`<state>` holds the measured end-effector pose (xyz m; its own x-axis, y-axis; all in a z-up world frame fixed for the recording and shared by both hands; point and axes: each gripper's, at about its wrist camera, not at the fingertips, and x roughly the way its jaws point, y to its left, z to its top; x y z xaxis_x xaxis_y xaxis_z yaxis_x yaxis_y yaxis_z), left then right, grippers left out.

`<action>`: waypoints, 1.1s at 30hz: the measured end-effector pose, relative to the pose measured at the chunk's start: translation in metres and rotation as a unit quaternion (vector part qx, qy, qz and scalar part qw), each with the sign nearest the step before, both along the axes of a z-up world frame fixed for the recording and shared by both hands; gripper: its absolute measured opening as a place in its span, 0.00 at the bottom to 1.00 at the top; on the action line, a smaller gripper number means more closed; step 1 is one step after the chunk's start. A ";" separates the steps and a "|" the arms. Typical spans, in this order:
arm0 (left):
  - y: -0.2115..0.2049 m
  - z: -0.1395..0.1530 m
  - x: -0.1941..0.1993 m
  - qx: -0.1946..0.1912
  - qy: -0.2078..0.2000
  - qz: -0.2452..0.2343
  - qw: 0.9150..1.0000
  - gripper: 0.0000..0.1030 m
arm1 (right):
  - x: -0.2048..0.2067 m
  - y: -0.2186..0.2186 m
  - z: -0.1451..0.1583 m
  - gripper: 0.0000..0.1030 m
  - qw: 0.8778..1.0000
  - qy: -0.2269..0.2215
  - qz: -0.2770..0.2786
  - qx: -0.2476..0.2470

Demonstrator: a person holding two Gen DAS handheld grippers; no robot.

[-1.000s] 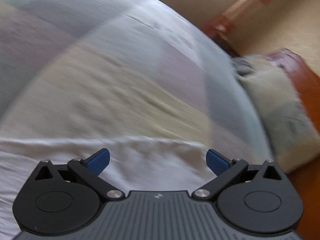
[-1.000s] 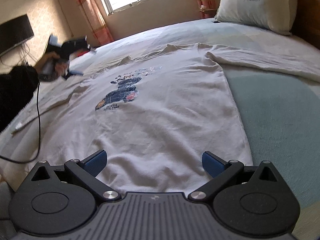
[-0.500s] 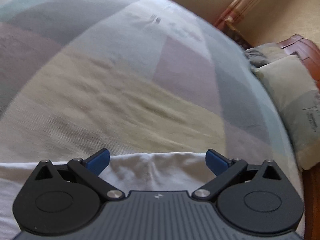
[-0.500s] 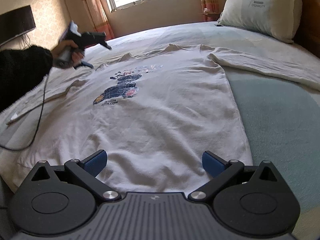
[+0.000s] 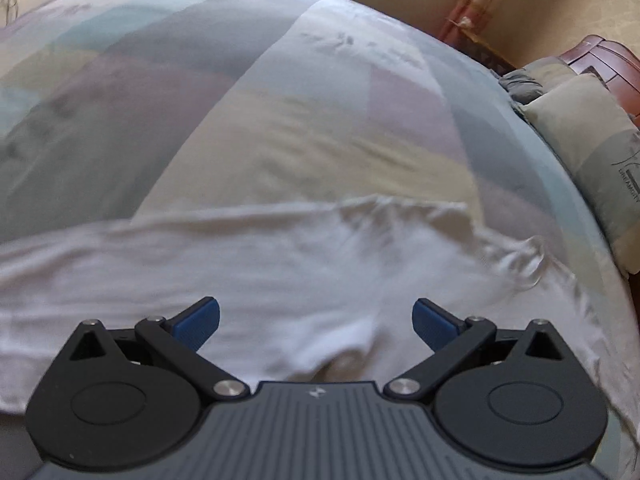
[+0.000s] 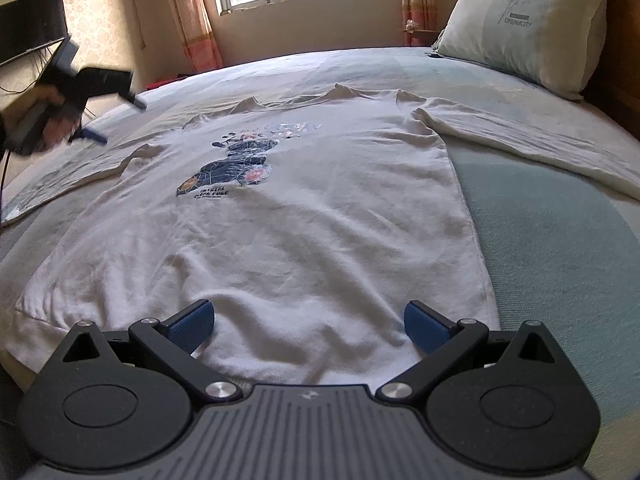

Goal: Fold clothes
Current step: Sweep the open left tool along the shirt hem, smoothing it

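A white long-sleeved shirt (image 6: 304, 216) with a dark printed figure on the chest lies flat, front up, on the bed, both sleeves spread out to the sides. My right gripper (image 6: 306, 320) hovers open over the shirt's bottom hem, nothing between its blue pads. In the right wrist view the left gripper (image 6: 90, 84) is held in a hand above the left sleeve. From the left wrist view, my left gripper (image 5: 316, 316) is open above the white sleeve cloth (image 5: 280, 264), which is wrinkled towards the right.
The bed (image 5: 248, 112) has a pastel patchwork cover. A pale pillow (image 6: 528, 28) leans on the wooden headboard (image 5: 600, 60) at the far right. A window with orange curtains (image 6: 192, 12) is behind; a dark screen (image 6: 32, 28) hangs on the left wall.
The left gripper has swung and dropped towards the left sleeve, so more white cloth now fills its view. The right gripper has stayed over the hem, open.
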<state>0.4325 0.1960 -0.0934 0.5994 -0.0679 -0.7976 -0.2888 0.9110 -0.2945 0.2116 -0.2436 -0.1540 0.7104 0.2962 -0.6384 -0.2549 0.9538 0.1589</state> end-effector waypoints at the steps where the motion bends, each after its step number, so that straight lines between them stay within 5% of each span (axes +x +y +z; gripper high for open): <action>1: 0.001 -0.008 -0.005 0.000 -0.001 0.006 1.000 0.99 | 0.000 0.002 -0.001 1.00 1.000 -0.002 0.000 -0.006; 6: 0.000 -0.036 -0.030 -0.005 -0.023 0.025 0.999 0.99 | -0.001 0.012 -0.004 1.00 0.999 -0.011 -0.001 -0.045; 14: 0.021 -0.018 -0.047 0.028 -0.050 0.021 0.998 0.99 | -0.002 0.012 -0.005 1.00 0.999 -0.018 -0.006 -0.049; 17: 0.044 -0.029 -0.056 0.012 -0.038 0.065 0.997 0.99 | -0.001 0.013 -0.005 1.00 0.999 -0.019 -0.008 -0.050; 24: 0.050 -0.027 -0.094 -0.002 -0.066 0.025 0.997 0.99 | -0.001 0.015 -0.005 1.00 0.998 -0.017 -0.011 -0.054; 27: 0.069 -0.017 -0.095 0.030 -0.099 0.053 0.993 0.99 | 0.000 0.015 -0.004 1.00 0.998 -0.017 -0.010 -0.053; 31: 0.087 -0.038 -0.095 0.043 -0.057 0.092 0.993 0.99 | 0.000 0.016 -0.004 1.00 0.998 -0.016 -0.011 -0.053; 33: 0.081 -0.041 -0.106 0.057 -0.066 0.074 0.993 0.99 | 0.000 0.016 -0.004 1.00 0.998 -0.017 -0.010 -0.053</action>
<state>0.3267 0.2768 -0.1342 0.6960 0.1157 -0.7087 -0.3880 0.8910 -0.2357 0.2114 -0.2281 -0.1583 0.7368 0.2132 -0.6416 -0.2392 0.9698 0.0476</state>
